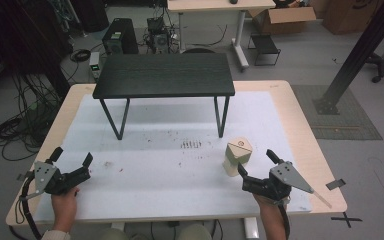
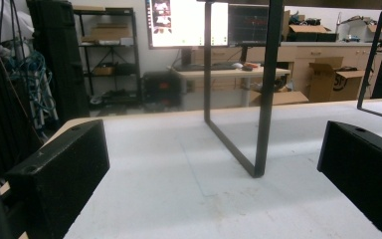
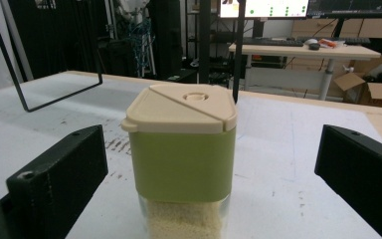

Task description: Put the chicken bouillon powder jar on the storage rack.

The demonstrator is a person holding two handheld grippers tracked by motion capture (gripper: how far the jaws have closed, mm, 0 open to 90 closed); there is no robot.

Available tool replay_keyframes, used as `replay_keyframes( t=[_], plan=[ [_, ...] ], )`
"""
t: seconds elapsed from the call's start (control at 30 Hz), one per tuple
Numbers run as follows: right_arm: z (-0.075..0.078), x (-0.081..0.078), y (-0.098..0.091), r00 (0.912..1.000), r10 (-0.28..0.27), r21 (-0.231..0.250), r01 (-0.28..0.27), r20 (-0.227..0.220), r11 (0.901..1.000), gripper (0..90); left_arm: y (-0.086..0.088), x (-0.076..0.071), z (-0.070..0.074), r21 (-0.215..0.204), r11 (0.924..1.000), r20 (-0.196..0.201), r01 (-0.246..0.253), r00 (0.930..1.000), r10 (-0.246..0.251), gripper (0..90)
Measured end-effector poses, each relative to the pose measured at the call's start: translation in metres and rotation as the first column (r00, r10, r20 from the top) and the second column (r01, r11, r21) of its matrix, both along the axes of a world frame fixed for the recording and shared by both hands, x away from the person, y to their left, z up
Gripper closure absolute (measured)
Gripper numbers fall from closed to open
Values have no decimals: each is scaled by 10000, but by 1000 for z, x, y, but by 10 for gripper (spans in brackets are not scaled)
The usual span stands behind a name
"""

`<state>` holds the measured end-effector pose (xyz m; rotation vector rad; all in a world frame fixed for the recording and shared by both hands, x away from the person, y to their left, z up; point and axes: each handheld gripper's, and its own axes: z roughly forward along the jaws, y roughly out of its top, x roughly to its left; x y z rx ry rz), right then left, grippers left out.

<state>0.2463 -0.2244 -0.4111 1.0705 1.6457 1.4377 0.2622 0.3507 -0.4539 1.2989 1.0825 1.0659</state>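
Note:
A small container (image 1: pixel 237 156) with a beige lid, a green band and pale grains inside stands upright on the white mat at the right. In the right gripper view the container (image 3: pixel 181 164) sits close ahead, between the spread jaws but untouched. My right gripper (image 1: pixel 256 165) is open just behind it, held in a hand at the table's front right. My left gripper (image 1: pixel 72 156) is open at the front left, with nothing between its jaws; in the left gripper view (image 2: pixel 214 164) they frame bare mat.
A low black shelf table (image 1: pixel 164 75) on thin metal legs (image 2: pixel 266 89) stands on the mat (image 1: pixel 180 175) at the back middle. Dark marks (image 1: pixel 190 144) dot the mat in front of it. Cables, a computer case and boxes lie on the floor beyond.

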Motion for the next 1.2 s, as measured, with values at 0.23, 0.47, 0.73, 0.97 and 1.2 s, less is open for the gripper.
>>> replay_keyframes(
  t=[0.23, 0.47, 0.73, 0.97, 1.2],
  plan=[
    [-8, 3, 6, 9991, -67, -95, 63, -428, 9999, 0, 0, 0, 0, -17, 10000, 22, 5, 10000, -4, 2],
    [-13, 8, 10, 9966, -94, -258, 74, -814, 9996, 0, 0, 0, 0, -20, 10000, 26, 0, 10000, 0, 2],
    [-20, 16, 16, 9914, -122, -419, 68, -1300, 9991, 0, 0, 0, 0, -40, 10000, 39, 7, 10000, -7, 2],
    [-23, 24, 22, 9886, -222, -629, 130, -1486, 9979, 0, 1, -1, 0, -61, 10000, 50, 11, 10000, -10, 2],
    [-25, 32, 28, 9869, -298, -850, 165, -1583, 9962, 0, 1, -1, 0, -73, 10000, 56, 10, 10000, -10, 2]
  ],
)
